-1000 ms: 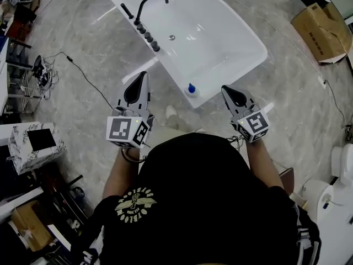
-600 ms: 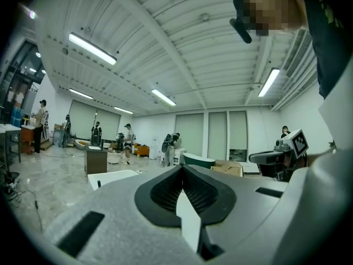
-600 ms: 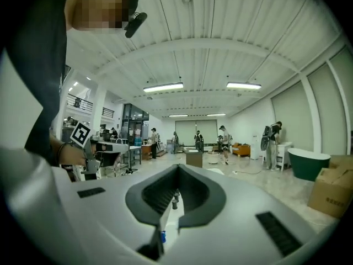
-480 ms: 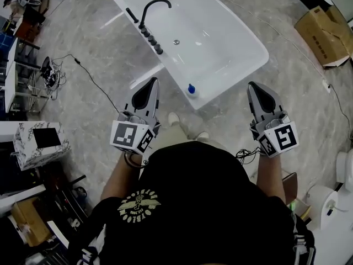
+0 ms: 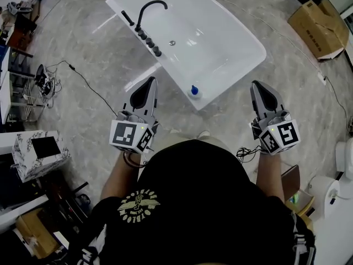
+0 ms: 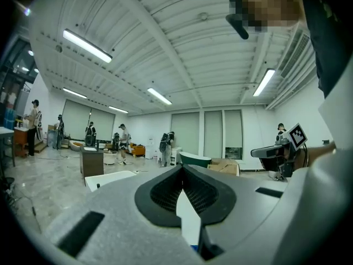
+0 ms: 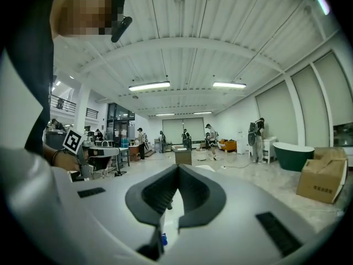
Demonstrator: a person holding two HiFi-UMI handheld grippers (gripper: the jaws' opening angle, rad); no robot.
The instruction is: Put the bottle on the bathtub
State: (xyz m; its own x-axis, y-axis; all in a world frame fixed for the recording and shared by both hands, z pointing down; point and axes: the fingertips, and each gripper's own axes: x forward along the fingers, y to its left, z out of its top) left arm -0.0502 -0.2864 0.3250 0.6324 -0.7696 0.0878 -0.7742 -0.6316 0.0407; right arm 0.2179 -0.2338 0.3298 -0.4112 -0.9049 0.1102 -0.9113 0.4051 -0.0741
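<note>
On the bathtub's [image 5: 231, 76] six-o'clock rim stood the bottle [image 5: 193, 90]. The right hand-held gripper [image 5: 257, 87], closed and empty like the left hand-held gripper [image 5: 151, 81], had withdrawn: probably done.

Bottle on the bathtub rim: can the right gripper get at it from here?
Probably yes: the bottle stands alone on the bathtub rim, with open floor toward the right gripper, whose jaws are shut.

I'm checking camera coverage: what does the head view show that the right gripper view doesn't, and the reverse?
Head view only: the black cable on the grey floor and the yellow emblem on the person's black shirt. Right gripper view only: ceiling strip lights, distant people, a dark green bathtub. Both: the shut right claw and the brown cardboard box.
</note>
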